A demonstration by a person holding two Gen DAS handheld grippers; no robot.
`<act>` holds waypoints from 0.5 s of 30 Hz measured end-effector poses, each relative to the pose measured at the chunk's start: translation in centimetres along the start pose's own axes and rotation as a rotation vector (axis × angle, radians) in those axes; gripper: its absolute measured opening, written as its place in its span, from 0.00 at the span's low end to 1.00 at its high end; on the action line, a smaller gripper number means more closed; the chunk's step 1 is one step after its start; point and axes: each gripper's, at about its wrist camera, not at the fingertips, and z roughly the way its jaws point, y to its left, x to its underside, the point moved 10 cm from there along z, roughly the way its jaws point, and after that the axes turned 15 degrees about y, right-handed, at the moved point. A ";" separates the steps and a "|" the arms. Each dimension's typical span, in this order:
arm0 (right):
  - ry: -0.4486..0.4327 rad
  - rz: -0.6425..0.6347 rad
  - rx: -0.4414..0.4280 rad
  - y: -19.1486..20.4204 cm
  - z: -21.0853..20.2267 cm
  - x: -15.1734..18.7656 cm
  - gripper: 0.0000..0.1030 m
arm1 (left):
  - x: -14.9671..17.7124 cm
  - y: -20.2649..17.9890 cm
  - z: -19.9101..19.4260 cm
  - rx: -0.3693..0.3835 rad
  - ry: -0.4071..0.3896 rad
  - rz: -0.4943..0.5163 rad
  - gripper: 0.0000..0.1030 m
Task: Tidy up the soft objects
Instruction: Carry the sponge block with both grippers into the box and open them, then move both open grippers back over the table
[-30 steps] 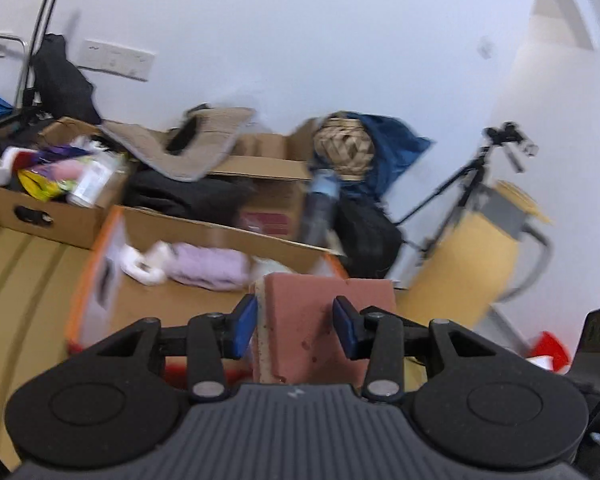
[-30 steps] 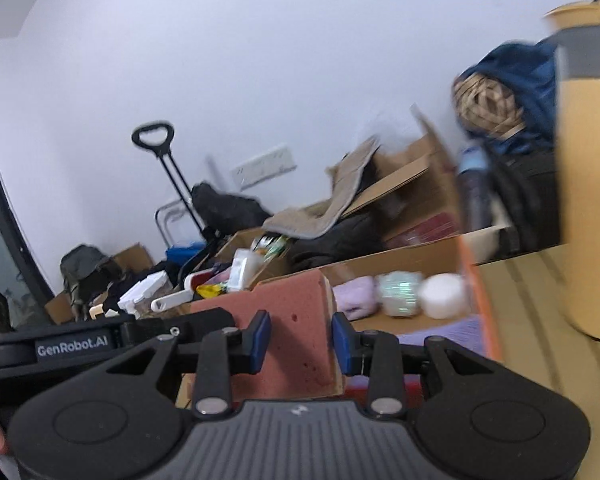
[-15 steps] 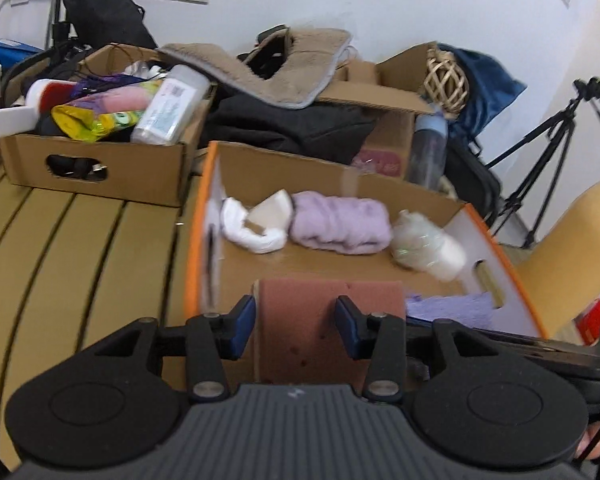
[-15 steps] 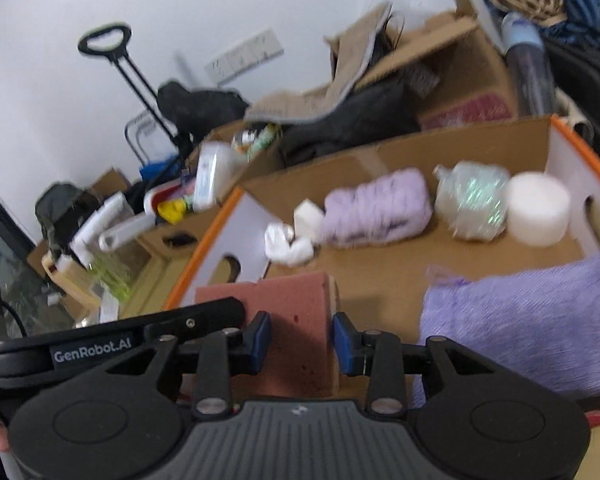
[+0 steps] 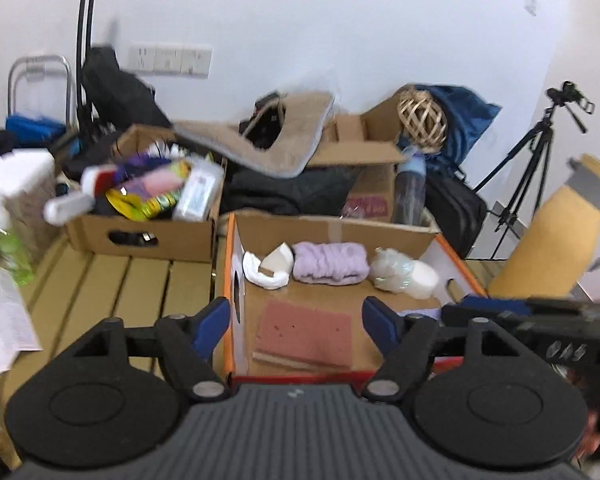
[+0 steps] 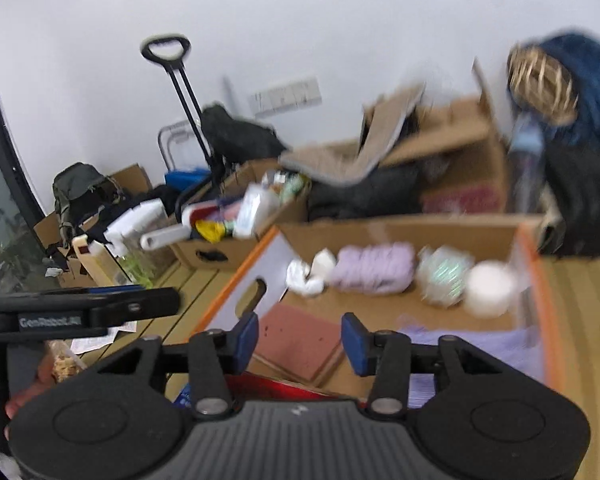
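— Sponge [image 5: 305, 330]?
— Flat in the cardboard box [image 5: 332, 226], lower centre, beyond both grippers.
— Left gripper [image 5: 296, 318]?
— Just opened wide, empty.
— Right gripper [image 6: 300, 338]?
— Also just opened, gripping nothing.

Loads of clutter around that brown cardboard box [image 5: 140, 236] stuffed with bottles and packets; a black trolley handle [image 5: 87, 36] sticks up behind it by the wall sockets [image 5: 170, 60]; to its right a beige mat [image 5: 276, 140] sags over a dark bag; further right there's a wicker ball [image 5: 422, 120], then a camera tripod [image 5: 540, 152]
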 end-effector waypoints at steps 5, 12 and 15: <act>-0.094 -0.049 0.074 -0.5 -9.4 2.3 0.61 | 4.1 -0.9 -7.1 -0.005 -0.066 0.033 0.87; -0.164 -0.095 0.191 -1.5 -18.8 8.0 0.67 | 10.1 -2.2 -13.7 -0.115 -0.148 0.071 0.88; -0.214 -0.125 0.213 -0.5 -21.2 11.0 0.72 | 13.6 -3.4 -16.2 -0.176 -0.239 0.112 0.94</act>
